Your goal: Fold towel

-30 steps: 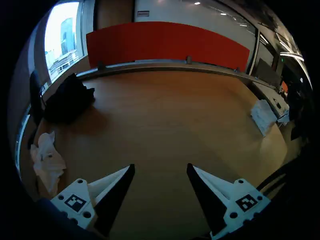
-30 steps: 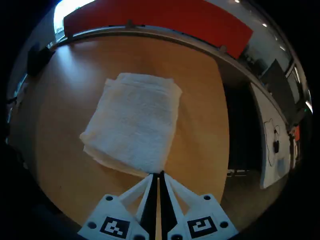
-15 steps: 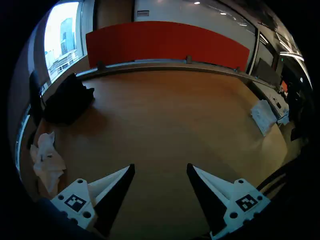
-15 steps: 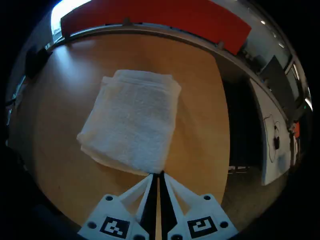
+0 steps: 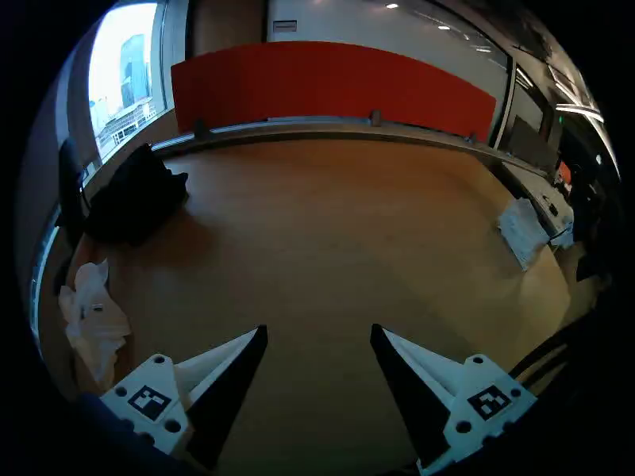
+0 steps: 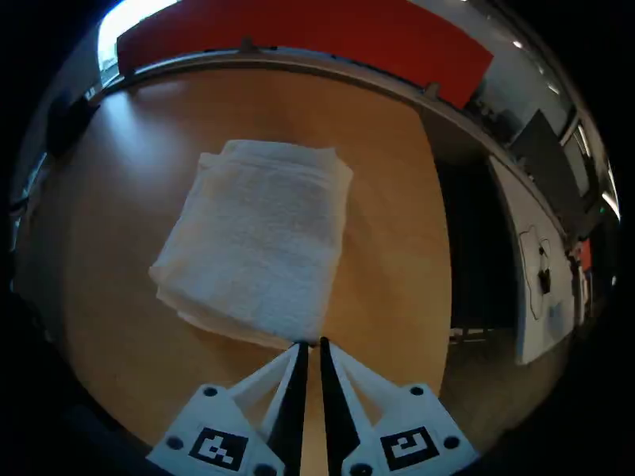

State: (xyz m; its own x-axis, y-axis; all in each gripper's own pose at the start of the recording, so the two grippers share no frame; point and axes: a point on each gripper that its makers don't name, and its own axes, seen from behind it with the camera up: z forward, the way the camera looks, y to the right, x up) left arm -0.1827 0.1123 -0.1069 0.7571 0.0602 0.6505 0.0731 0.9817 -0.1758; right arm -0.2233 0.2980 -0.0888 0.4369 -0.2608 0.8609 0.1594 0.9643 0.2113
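Observation:
A white towel (image 6: 258,242), folded into a thick rectangle, lies flat on the wooden table (image 6: 127,198) in the right gripper view. My right gripper (image 6: 311,345) sits just at the towel's near corner. Its fingers stand a narrow slit apart, and only table wood shows between them. In the left gripper view my left gripper (image 5: 317,333) hovers wide open over bare wood (image 5: 317,238), holding nothing. A white folded cloth (image 5: 521,230) lies at that table's far right edge.
A black bag (image 5: 131,202) and a crumpled white cloth (image 5: 91,317) lie at the table's left side. A red partition (image 5: 333,83) runs along the back edge. Right of the towel the table ends (image 6: 440,262), with dark floor and a white desk (image 6: 540,293) beyond.
The right gripper's fingers have parted slightly from their shut stance, and the towel has slid a little left in its view. The left gripper has held still.

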